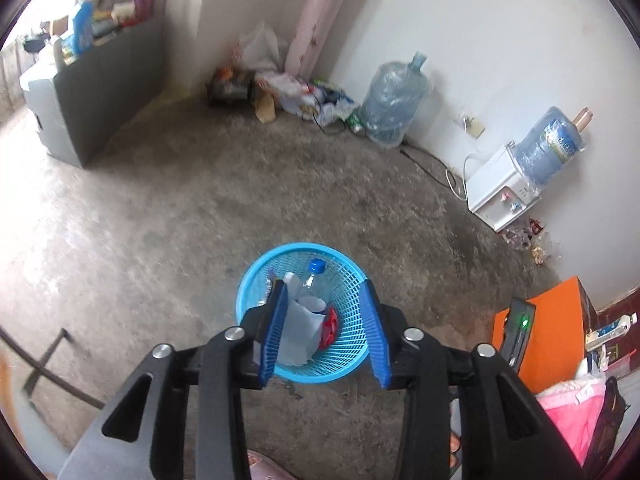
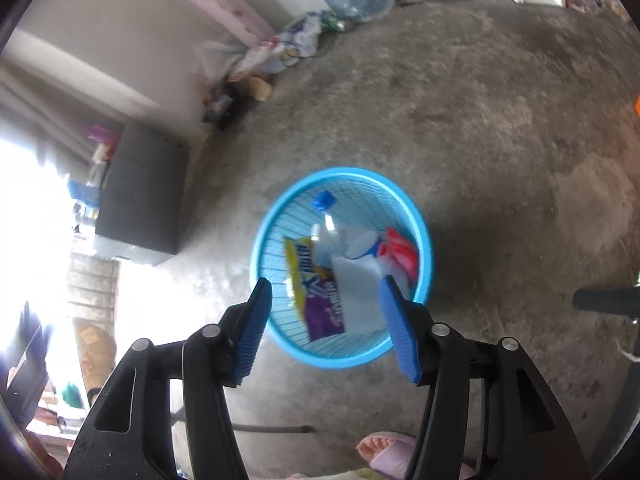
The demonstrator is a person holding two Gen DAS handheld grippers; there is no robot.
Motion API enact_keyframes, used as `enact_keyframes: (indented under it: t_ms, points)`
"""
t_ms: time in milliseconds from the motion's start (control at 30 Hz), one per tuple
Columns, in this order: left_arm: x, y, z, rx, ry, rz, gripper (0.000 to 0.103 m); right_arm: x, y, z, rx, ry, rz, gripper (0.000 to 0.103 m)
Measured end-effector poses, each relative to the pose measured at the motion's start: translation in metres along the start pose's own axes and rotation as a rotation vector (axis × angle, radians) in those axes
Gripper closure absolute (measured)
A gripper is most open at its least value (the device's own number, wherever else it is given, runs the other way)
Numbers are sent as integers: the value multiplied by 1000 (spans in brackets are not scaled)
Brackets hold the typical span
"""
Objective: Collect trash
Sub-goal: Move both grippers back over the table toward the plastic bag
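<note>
On the bare concrete floor (image 1: pixel 200 208) stands a blue mesh basket (image 1: pixel 344 364), upright and clear of the walls, placed where both hands can reach over its open mouth. Both tools are pitched steeply down toward it. The left gripper (image 1: pixel 326 330) has its blue pads spread moderately, nothing between them; seen past them, a sheet of white paper (image 1: pixel 298 332), a clear bottle with a blue cap (image 1: pixel 316 270) and a red wrapper (image 1: pixel 330 328) lie inside the basket. The right gripper (image 2: pixel 326 330) is parted wider, likewise empty. From its view a yellow and purple packet (image 2: pixel 316 288) and the paper rest against the near wall of the basket, consistent with items let fall from above. Judgement: both jaws stand apart because the loads are delivered. Loose bags and wrappers (image 1: pixel 308 96) along the far wall, beside a large water jug (image 1: pixel 394 100), appear uncollected; whether they count as trash cannot be confirmed.
</note>
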State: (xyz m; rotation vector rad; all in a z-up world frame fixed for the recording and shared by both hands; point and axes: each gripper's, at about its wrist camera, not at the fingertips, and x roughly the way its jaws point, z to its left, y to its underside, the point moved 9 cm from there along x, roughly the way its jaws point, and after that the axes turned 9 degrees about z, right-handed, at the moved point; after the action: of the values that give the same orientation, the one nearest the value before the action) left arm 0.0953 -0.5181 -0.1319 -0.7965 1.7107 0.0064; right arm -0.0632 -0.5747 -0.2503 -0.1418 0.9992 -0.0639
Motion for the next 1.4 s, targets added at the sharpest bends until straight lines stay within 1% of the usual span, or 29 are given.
enact_keyframes:
  t_ms: [100,267,367,433,500,600,733,767,833,933,1033,1200,1333,1400]
  points:
    - [-38,14,9,0,-26,-51,60,-24,11,31,-70,-40,-22,44]
    - [-104,43,37,-22,-84,-129,56,-61,25,84,-215,-100,-61,42]
    - [-151,64,59,-50,-126,-202,54,-81,39,121,-325,-143,-66,42]
    - [-183,81,79,-77,-166,-250,54,-91,52,145,-396,-184,-51,42]
    - [-218,100,104,-122,-212,-299,54,-96,64,162,-441,-214,-33,42]
    - [-271,132,150,-220,-297,-372,54,-99,83,185,-492,-259,3,42]
    - [-333,174,205,-349,-413,-462,54,-96,113,224,-588,-321,66,42]
    - [-346,185,217,-386,-434,-479,54,-94,121,233,-612,-338,86,42]
    - [-363,202,238,-440,-452,-501,54,-88,141,256,-656,-369,138,42]
    - [-381,225,259,-488,-470,-526,54,-79,172,285,-701,-410,211,42]
    - [-383,238,274,-521,-464,-531,54,-74,204,312,-755,-435,265,42]
    - [-371,254,285,-536,-387,-531,54,-62,246,346,-822,-445,336,45]
    - [-359,251,294,-532,-338,-537,54,-50,270,366,-851,-459,402,49]
    - [-354,248,301,-521,-320,-537,57,-41,286,378,-866,-470,445,50]
